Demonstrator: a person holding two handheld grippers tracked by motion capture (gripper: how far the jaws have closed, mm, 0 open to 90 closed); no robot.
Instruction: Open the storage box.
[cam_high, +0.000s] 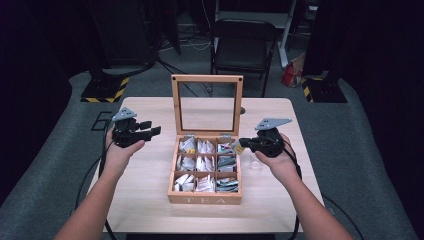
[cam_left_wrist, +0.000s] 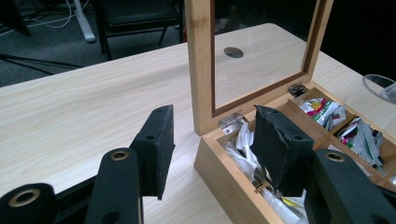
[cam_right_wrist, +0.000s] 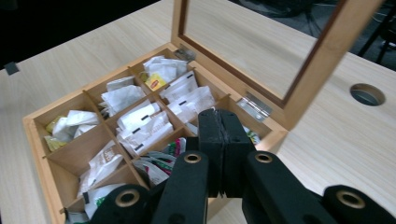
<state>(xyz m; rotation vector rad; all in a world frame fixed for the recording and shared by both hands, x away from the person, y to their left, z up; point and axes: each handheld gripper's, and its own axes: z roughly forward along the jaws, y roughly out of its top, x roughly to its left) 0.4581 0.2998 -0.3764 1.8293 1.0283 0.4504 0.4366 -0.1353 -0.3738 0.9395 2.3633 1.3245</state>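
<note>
My right gripper (cam_high: 241, 145) pinched shut, maybe on tea bag (cam_high: 238, 147) — can't tell; left gripper (cam_high: 150, 127) parted, empty. Sachets in tea box (cam_high: 205, 198): light, limp, crinkly; pinch 1 by its edge.

The high view looks forward and down from above the person's side onto the whole table (cam_high: 150, 107), while both gripper views sit low and close, facing inward from opposite sides, sharing the open tea box (cam_high: 205, 199) (cam_left_wrist: 224, 179) (cam_right_wrist: 39, 154).

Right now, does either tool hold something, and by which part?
It cannot be told for the right tool: its jaws are pressed together above the tea box, and any thin item between them is hidden. The left tool is open and holds nothing.
</note>
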